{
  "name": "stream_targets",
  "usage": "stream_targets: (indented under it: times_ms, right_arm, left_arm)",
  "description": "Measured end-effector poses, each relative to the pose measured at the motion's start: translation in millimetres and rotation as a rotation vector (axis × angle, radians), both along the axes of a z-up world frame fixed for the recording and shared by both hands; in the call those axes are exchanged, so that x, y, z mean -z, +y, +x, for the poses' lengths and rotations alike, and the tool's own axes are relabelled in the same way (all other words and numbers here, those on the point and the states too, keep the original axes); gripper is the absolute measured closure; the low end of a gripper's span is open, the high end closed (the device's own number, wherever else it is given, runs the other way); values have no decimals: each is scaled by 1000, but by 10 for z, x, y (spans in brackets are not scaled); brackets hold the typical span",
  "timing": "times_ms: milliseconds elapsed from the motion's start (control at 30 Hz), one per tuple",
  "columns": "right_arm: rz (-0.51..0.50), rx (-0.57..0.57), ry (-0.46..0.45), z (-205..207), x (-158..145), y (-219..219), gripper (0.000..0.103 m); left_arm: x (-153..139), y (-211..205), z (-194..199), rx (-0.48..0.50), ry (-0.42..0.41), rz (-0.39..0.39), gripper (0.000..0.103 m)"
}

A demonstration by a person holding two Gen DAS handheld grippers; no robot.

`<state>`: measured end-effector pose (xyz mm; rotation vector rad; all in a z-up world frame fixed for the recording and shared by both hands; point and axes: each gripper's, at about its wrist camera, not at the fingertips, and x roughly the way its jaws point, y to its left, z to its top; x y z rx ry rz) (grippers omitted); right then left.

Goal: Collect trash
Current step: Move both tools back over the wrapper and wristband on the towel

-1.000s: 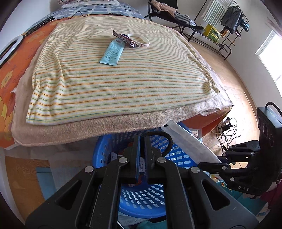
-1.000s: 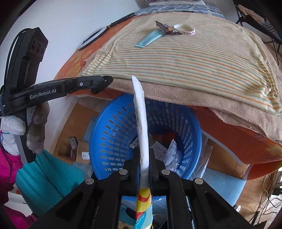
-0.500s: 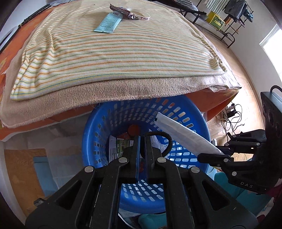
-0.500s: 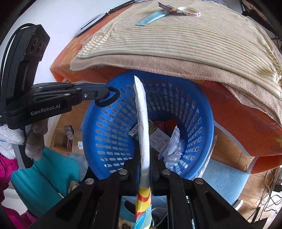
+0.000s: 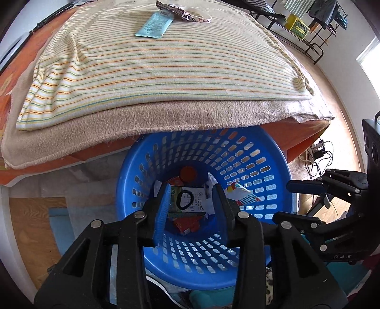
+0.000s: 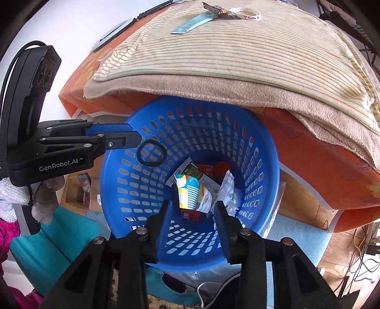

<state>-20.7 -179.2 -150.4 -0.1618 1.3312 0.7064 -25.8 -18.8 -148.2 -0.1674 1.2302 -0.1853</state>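
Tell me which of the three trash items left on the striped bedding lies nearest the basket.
The light blue flat sachet: it lies on the basket side of the dark crumpled wrapper and white printed wristband on the striped bedding.

Bright daylight is pouring in from a window (image 5: 370, 57) at right, overexposing it, while fisheye distortion is bending and darkening frame edges.

Left gripper (image 5: 190, 197): matte black frame showing round silver screws, blue pads lining its fingers (image 5: 162, 209). White "GenRobot.AI" lettering is showing at mid-left of the right wrist view. Right gripper (image 6: 192, 214): same black build and blue pads, "DAS" printed at lower right of the left wrist view. A white-grey knitted glove (image 6: 45, 202) is covering the left hand.
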Motion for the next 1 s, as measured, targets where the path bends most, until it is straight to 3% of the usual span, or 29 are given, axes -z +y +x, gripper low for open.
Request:
stream_targets:
  times_ms: [67,133,267,400,500,700,1000]
  right_arm:
    - [-8,4,-13,6,-13,5,46]
    - [-16,5,-22,9,-21,12,40]
    - [-34,6,-42,9,-33,19,30]
    - [-47,7,-60,13,-49,16,25]
    - [-56,11,-85,9,-79,24,18]
    - [-75,28,-133,40,-154,20,15]
    - [-15,84,-152,188,-328,-66,15]
  left_arm:
    - [-3,13,6,-5,1,3,62]
    - [-6,19,9,-12,-3,5,51]
    - [-19,32,13,-17,-7,11,50]
    - [-29,44,21,-20,-8,10,40]
    - [-44,42,28,-23,-10,15,40]
    - [-115,90,80,-41,-26,13,40]
    - [-363,161,314,-62,-91,7,40]
